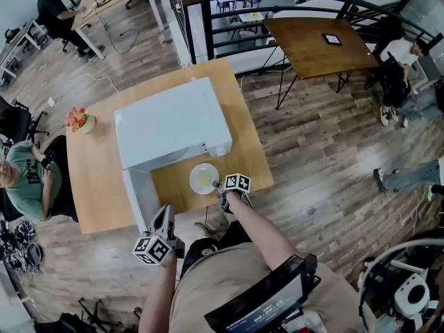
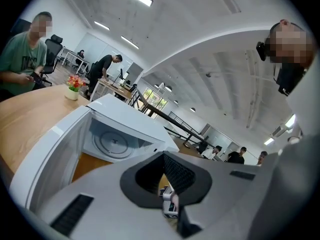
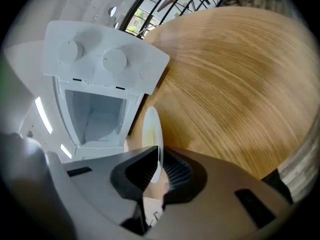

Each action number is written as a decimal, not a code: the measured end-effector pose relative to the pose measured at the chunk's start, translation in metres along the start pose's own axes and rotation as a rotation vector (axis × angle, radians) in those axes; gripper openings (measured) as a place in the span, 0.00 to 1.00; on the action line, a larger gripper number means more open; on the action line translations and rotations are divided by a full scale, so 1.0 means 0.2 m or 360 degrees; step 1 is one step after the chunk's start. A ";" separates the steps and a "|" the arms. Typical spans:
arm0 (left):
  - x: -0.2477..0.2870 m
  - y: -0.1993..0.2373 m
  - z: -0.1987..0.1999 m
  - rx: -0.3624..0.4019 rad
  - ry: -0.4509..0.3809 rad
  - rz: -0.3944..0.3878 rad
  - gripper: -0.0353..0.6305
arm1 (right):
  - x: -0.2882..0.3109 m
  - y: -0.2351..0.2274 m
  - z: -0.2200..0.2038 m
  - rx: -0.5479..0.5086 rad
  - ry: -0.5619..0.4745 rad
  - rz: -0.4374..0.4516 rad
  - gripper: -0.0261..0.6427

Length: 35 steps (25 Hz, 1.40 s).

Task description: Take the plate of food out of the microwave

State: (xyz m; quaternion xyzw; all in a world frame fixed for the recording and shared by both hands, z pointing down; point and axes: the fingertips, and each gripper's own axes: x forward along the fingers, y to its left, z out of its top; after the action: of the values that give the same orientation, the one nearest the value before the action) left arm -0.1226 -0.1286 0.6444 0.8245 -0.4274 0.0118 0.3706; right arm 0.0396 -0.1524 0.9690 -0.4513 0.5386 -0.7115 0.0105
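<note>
The plate of food (image 1: pixel 203 178) was already out of the microwave (image 1: pixel 170 122). It sat on or just above the table (image 1: pixel 104 186) in front of the empty cavity, near the table's near edge. The right gripper (image 1: pixel 219 184) was clamped on the plate's rim. The left gripper (image 1: pixel 164 217) was clenched on nothing beside the open door (image 1: pixel 141 198). What probably remained was settling the plate and letting go.

An open-plan office: people (image 1: pixel 52 9) sit at desks (image 1: pixel 104 2) on office chairs (image 1: pixel 15 120).
</note>
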 end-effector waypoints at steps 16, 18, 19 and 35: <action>-0.01 -0.04 0.15 -0.0044 -0.0057 -0.0166 0.06 | -0.24 0.23 0.11 -0.0181 -0.0273 -0.0151 0.81; -0.02 -0.02 0.18 -0.0055 -0.0081 -0.0178 0.06 | -0.37 0.38 0.14 -0.0253 -0.0342 -0.0018 0.79; -0.02 -0.01 0.20 -0.0061 -0.0092 -0.0181 0.06 | -0.45 0.46 0.16 -0.0296 -0.0376 0.0048 0.76; -0.09 0.15 0.31 -0.0116 -0.0146 -0.0156 0.06 | -1.20 1.27 0.18 -0.1193 -0.0857 0.0355 0.45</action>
State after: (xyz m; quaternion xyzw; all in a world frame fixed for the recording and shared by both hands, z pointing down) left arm -0.1732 -0.1658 0.6119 0.8301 -0.4031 -0.0598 0.3806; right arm 0.0863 -0.1664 0.6207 -0.5318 0.7815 -0.3202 0.0627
